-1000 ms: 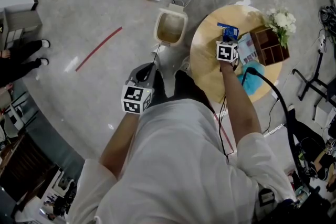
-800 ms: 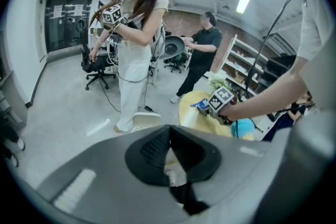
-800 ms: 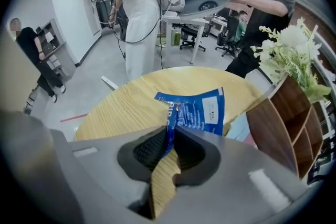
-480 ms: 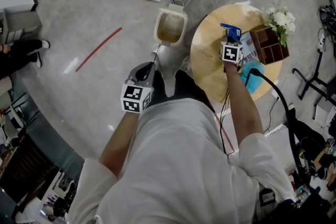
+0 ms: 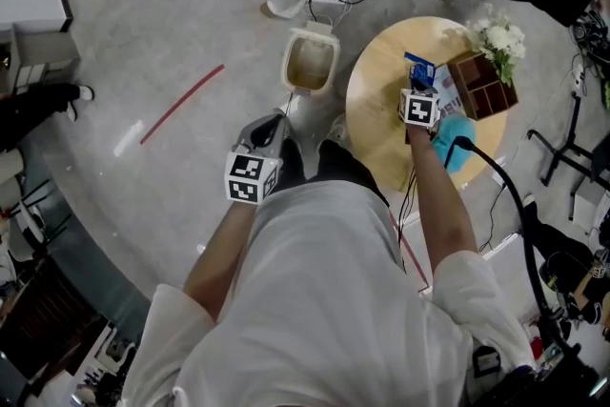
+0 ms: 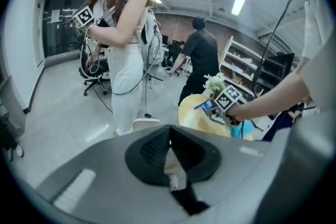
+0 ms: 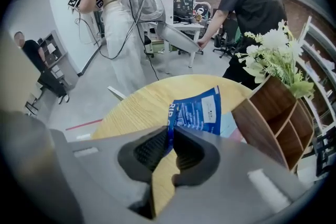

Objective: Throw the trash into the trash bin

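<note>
My right tool (image 7: 169, 136): jaws just closed, now pinching the near edge of the blue wrapper (image 7: 202, 110) over the round desk (image 7: 126, 107). Pickup looks done; the carry is next. Left tool (image 6: 169, 134) pressed together, empty. Head view puts the trash bin (image 5: 314, 32) on the floor just left of the desk; the right gripper view misses it.
</note>
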The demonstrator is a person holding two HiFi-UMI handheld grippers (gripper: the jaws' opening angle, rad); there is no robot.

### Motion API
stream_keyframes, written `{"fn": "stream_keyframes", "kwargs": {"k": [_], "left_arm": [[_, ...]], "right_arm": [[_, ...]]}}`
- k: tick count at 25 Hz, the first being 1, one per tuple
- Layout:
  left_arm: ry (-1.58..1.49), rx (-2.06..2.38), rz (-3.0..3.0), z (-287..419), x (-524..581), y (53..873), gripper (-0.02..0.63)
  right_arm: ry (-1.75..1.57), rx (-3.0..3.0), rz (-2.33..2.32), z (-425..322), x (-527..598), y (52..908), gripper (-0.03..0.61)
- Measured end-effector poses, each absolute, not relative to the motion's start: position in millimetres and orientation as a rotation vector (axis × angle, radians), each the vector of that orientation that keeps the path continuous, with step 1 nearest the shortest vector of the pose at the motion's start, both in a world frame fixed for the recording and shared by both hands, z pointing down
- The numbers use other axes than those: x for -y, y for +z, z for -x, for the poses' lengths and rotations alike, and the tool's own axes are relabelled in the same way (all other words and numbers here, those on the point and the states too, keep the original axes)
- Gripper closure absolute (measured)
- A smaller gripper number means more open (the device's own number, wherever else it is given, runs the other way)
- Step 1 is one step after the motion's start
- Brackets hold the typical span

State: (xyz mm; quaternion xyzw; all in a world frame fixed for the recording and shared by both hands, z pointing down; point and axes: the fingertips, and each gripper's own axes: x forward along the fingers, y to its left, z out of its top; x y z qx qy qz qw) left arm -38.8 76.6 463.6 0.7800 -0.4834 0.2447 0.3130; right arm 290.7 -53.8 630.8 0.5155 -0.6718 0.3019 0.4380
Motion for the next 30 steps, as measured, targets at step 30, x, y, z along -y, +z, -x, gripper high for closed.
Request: {"fn": "stream_keyframes", "kwargs": {"k": [30], "left_arm": [[0.574,1.326,-2.06,97,-99,452,0.611]], "right_arm": [[0.737,1.783,-1.17,-188,4,593,0.545]]}}
